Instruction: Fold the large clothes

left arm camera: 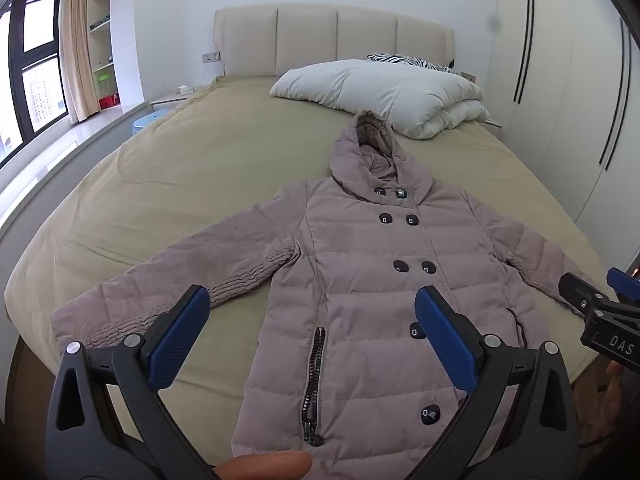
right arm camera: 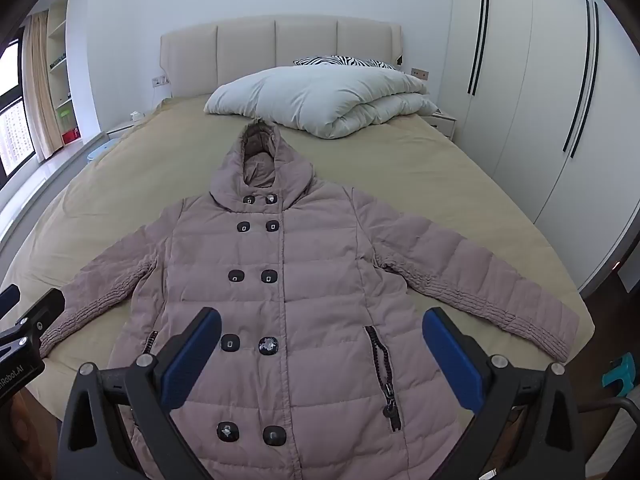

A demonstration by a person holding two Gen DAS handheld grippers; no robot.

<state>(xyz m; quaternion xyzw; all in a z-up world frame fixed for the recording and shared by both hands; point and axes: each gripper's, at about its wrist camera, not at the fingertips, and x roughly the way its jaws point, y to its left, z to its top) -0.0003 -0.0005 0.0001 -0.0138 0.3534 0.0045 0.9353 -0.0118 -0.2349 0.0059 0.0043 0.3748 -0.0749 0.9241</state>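
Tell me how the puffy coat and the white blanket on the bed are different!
The coat is dusty pink; the blanket is white. The coat is spread flat with its sleeves out; the blanket is folded into a thick pile. The coat has dark buttons and zips; the blanket is plain. Both look puffy and lie on the bed.

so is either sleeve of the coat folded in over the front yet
No: both sleeves of the coat lie spread out to the sides on the bed, and its buttoned front is uncovered.
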